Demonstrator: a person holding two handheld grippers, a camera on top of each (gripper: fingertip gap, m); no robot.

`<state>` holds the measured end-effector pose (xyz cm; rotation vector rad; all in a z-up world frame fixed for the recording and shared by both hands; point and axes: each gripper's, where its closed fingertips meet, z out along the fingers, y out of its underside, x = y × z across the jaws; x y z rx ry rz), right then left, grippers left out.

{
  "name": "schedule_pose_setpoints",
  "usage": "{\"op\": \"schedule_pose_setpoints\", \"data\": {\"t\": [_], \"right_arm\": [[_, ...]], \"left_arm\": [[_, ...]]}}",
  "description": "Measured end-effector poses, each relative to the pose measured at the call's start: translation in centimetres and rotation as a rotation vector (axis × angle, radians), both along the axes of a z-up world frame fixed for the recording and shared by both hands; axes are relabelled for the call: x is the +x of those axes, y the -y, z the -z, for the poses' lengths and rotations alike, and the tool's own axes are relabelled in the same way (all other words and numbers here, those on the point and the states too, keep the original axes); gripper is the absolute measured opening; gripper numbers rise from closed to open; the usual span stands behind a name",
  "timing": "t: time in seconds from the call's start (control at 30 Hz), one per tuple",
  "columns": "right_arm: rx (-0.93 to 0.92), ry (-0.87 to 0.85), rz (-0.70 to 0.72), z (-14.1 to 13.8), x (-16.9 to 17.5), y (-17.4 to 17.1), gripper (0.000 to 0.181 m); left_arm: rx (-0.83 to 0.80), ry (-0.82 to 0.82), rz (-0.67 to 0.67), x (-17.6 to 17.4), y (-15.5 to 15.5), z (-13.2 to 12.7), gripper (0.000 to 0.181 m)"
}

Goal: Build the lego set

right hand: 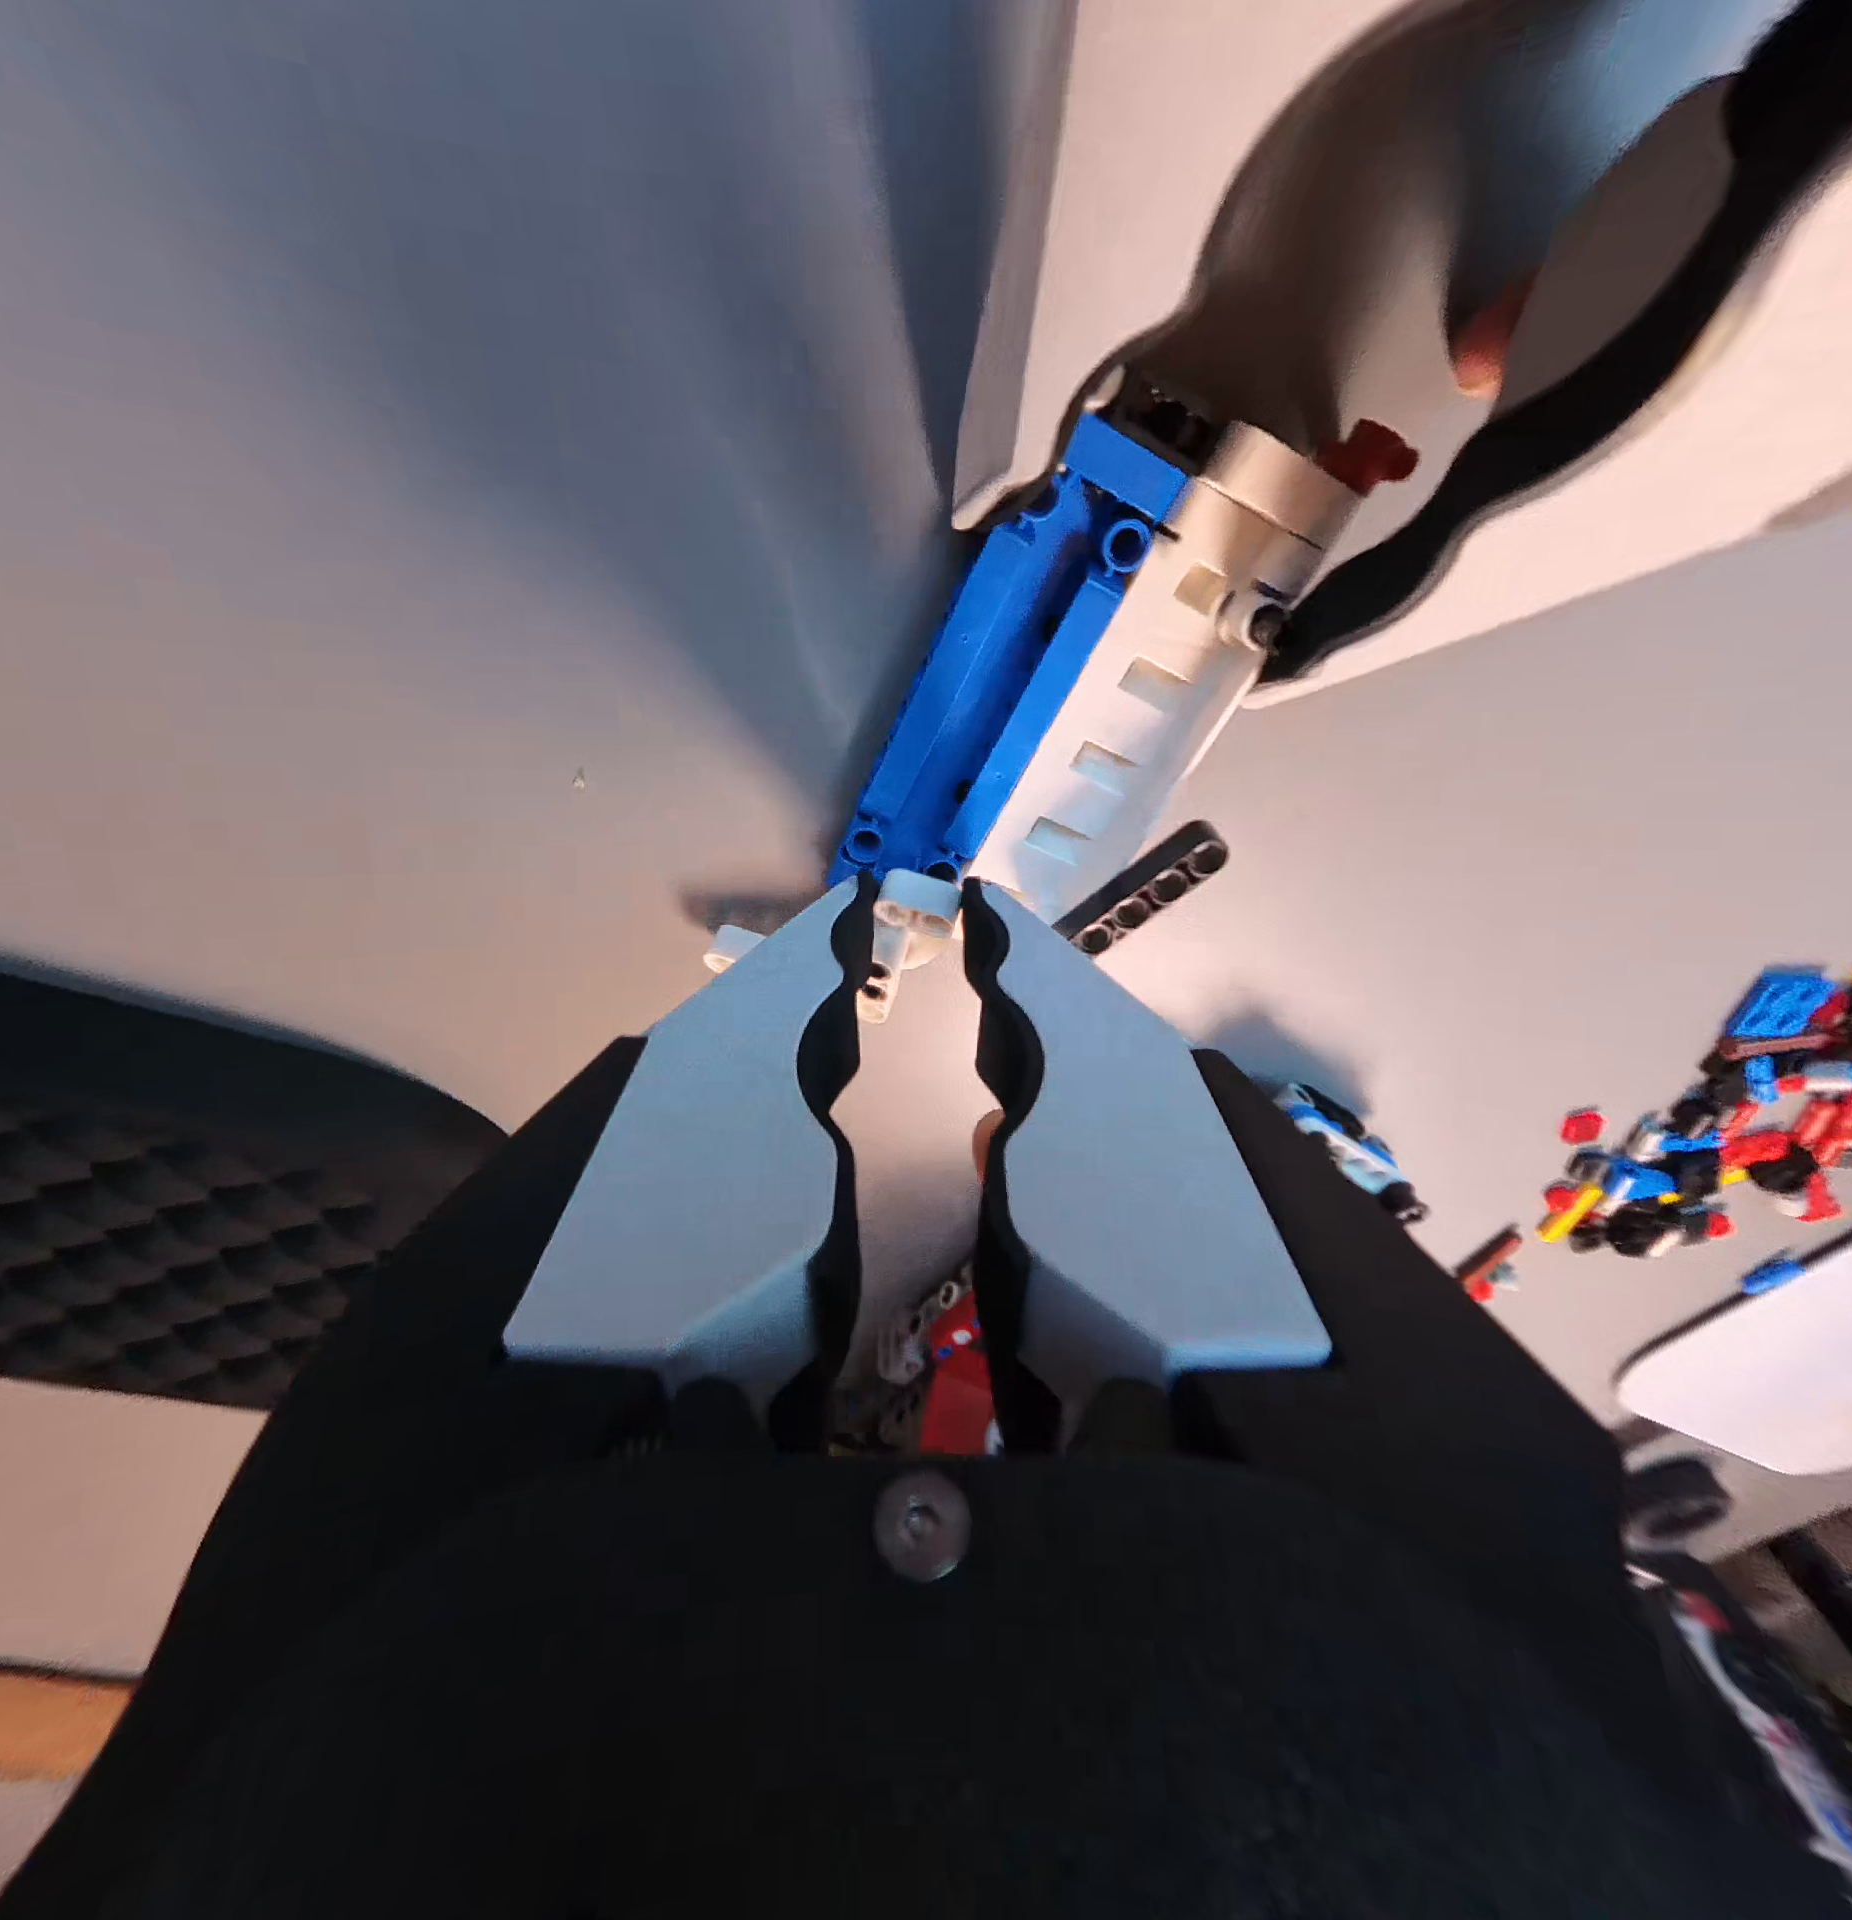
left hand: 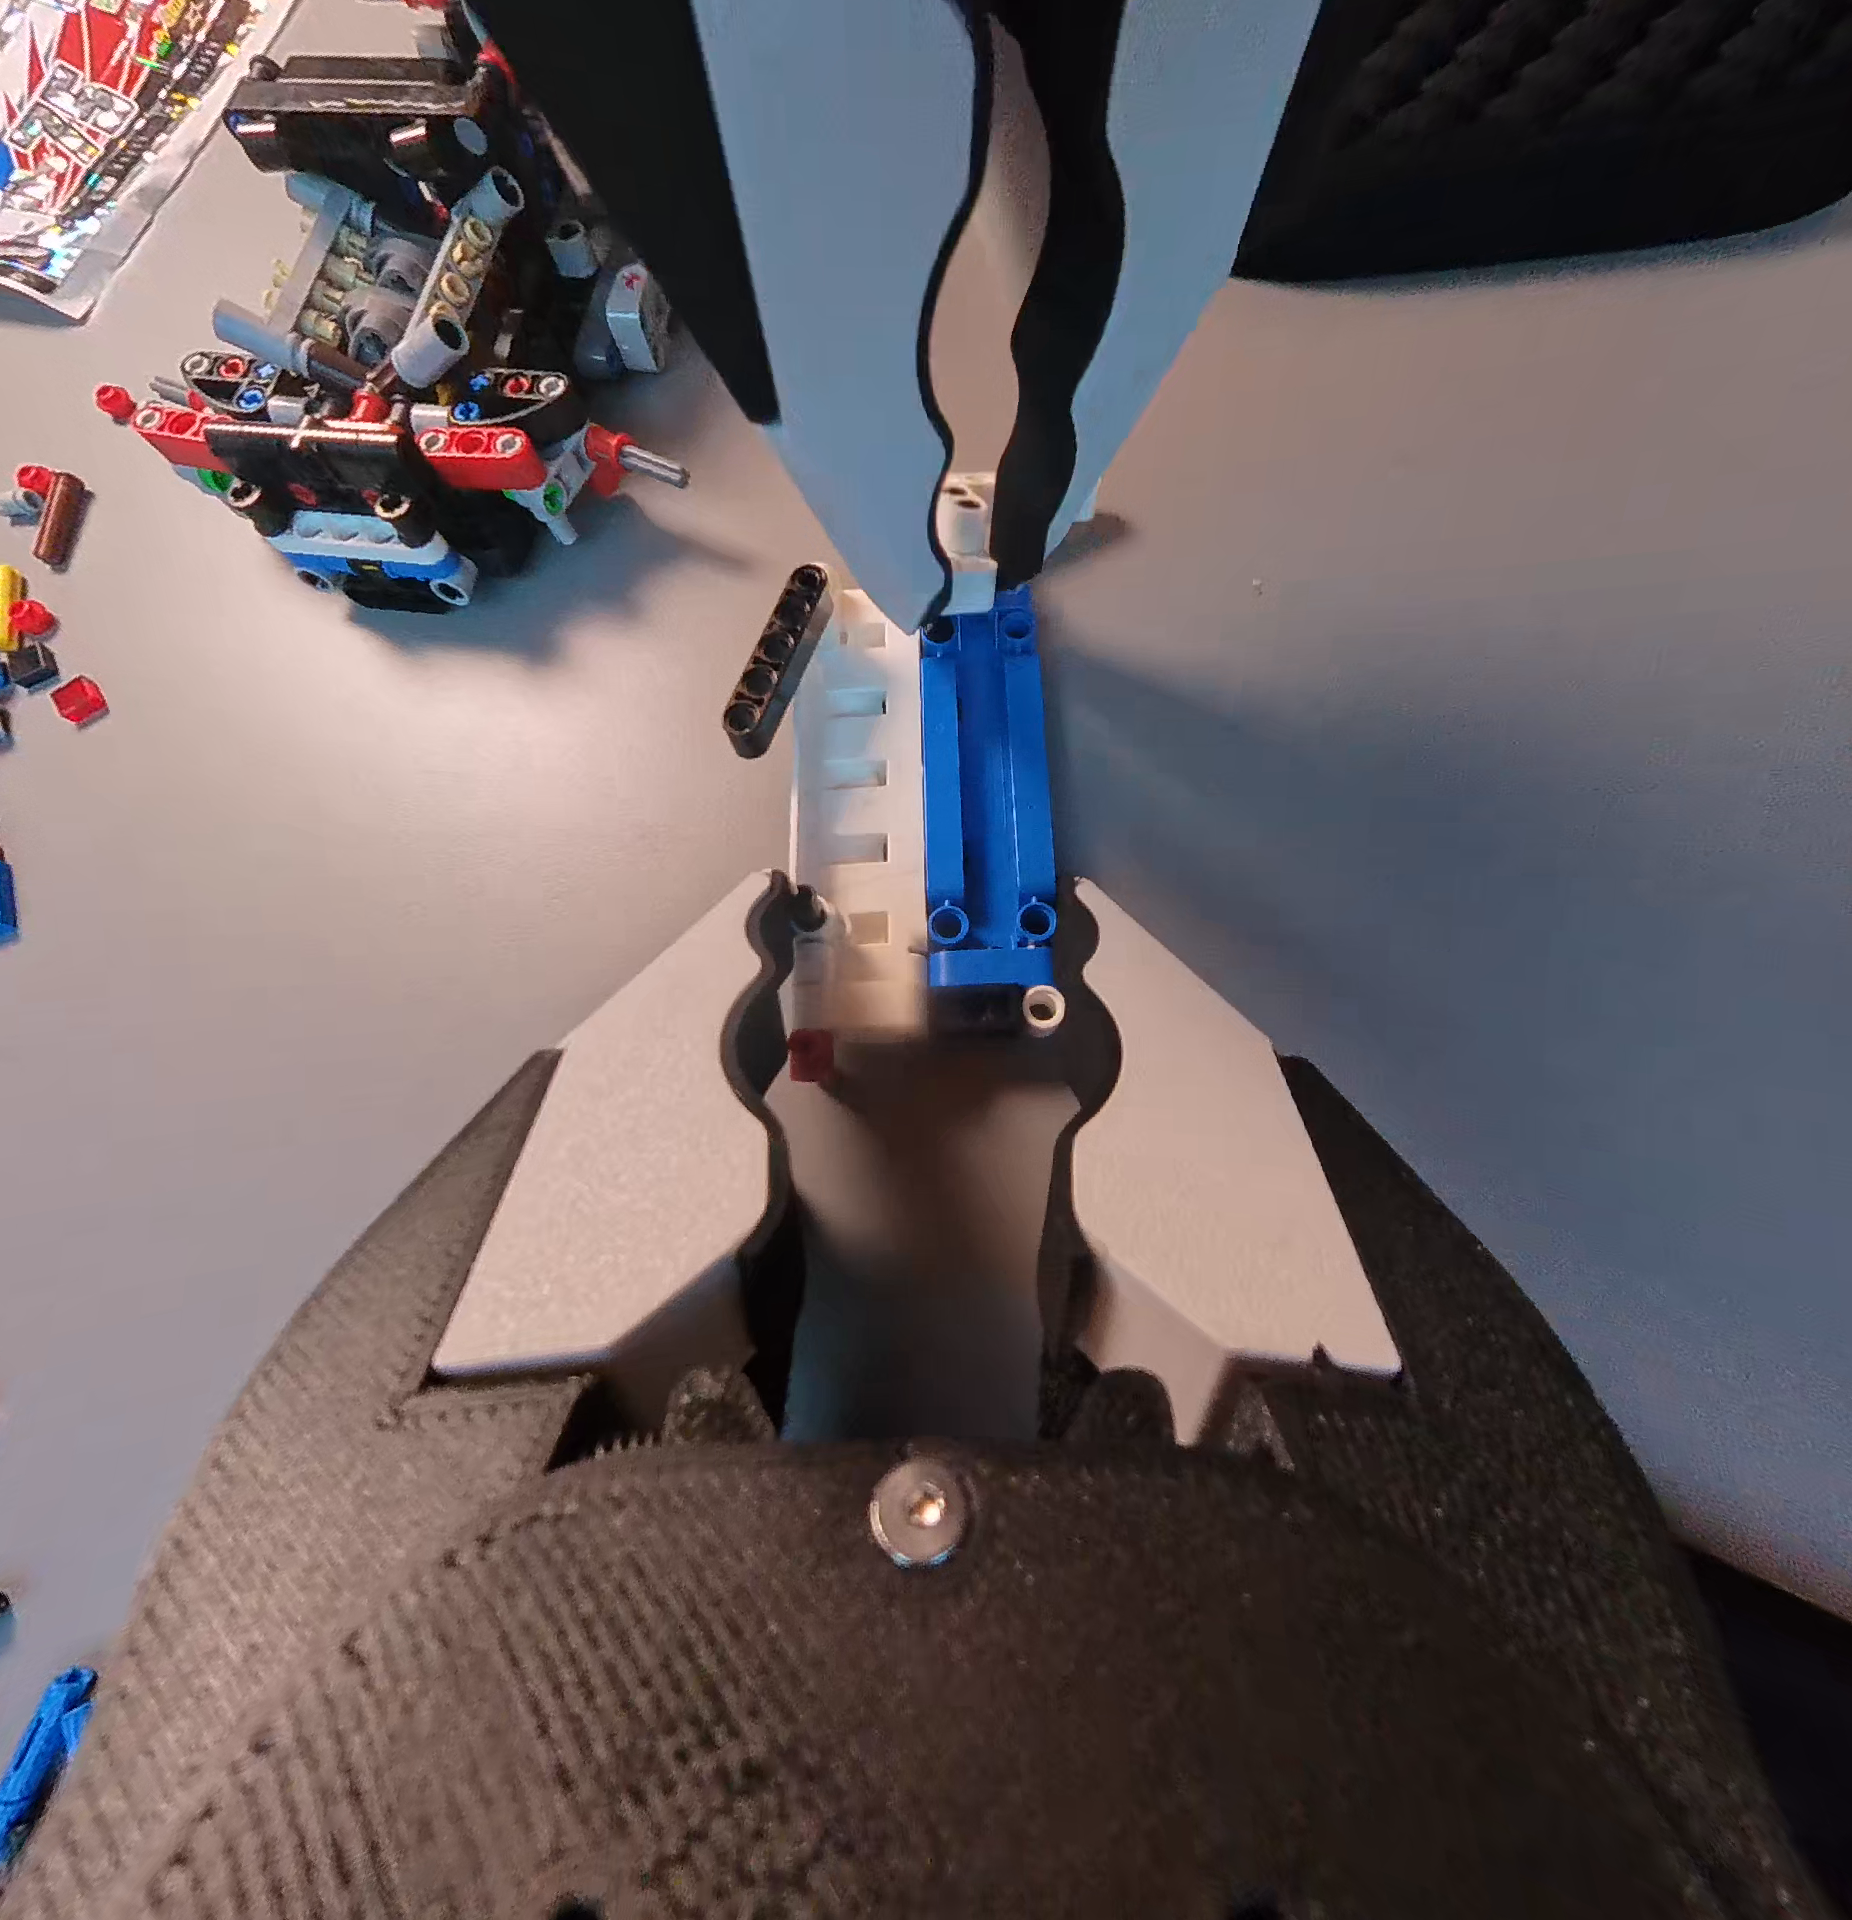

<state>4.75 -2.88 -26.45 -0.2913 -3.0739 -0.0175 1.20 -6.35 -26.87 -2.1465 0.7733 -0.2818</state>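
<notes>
The blue and white assembly [left hand: 932, 800] lies flat on the grey table [left hand: 1421, 831], stretched between the two claws. It is a long blue panel [left hand: 989, 769] with round pin holes at both ends, joined side by side to a white panel [left hand: 854, 790] that has a row of square slots. The left claw [left hand: 922, 966] closes around the near end of this assembly, where a small dark red piece [left hand: 810, 1055] and a light grey connector [left hand: 1043, 1010] stick out. The right claw [right hand: 911, 914] is narrow and grips a small white connector piece [right hand: 917, 914] right at the far end of the blue panel. A black beam [left hand: 776, 662] with holes lies just beside the white panel. A larger half-built model [left hand: 382, 395] stands further away, near loose pieces [left hand: 8, 665] and a printed sheet [left hand: 80, 125].
</notes>
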Motion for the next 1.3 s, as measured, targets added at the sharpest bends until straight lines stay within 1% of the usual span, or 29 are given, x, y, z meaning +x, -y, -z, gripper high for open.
{"op": "schedule_pose_setpoints", "data": {"t": [0.1, 0.2, 0.27, 0.57, 0.73, 0.83, 0.93, 1.0, 1.07, 1.13, 1.3], "right_arm": [[-0.14, -0.058, 0.097, -0.05, -0.18, 0.11, 0.017], [-0.221, -0.135, 0.147, -0.13, -0.51, 0.13, 0.022], [-0.249, -0.189, 0.167, -0.3, -0.73, 0.01, 0.025], [-0.324, -0.501, 0.236, -0.94, -0.9, -0.29, 0.024], [-0.406, -0.56, 0.328, -0.88, -0.66, -0.57, 0.022], [-0.441, -0.557, 0.352, -0.65, -0.4, -0.68, 0.016], [-0.465, -0.549, 0.355, -0.6, -0.29, -0.68, 0.015], [-0.469, -0.532, 0.335, -0.61, -0.21, -0.53, 0.015], [-0.435, -0.49, 0.31, -0.66, -0.13, -0.46, 0.015], [-0.349, -0.403, 0.266, -0.56, 0.02, -0.49, 0.014], [-0.059, -0.158, 0.064, -0.46, 0.02, -0.69, 0.014]], "left_arm": [[0.003, -0.004, -0.004, 0.0, -0.07, 0.0, 0.049], [0.001, -0.005, -0.004, 0.03, -0.08, 0.01, 0.049], [0.004, -0.005, -0.007, 0.02, -0.08, 0.0, 0.049], [0.006, -0.004, -0.01, -0.01, -0.11, 0.01, 0.049], [0.007, -0.003, -0.009, 0.0, -0.11, 0.01, 0.049], [0.007, -0.003, -0.008, 0.01, -0.12, 0.01, 0.049], [0.008, -0.002, -0.006, 0.03, -0.11, 0.0, 0.049], [0.008, -0.002, -0.004, 0.05, -0.1, 0.0, 0.049], [0.006, -0.002, -0.001, 0.09, -0.08, 0.01, 0.049], [-0.001, -0.002, 0.005, 0.18, -0.04, 0.03, 0.049], [0.002, -0.002, 0.014, 0.26, -0.08, 0.03, 0.049]]}}
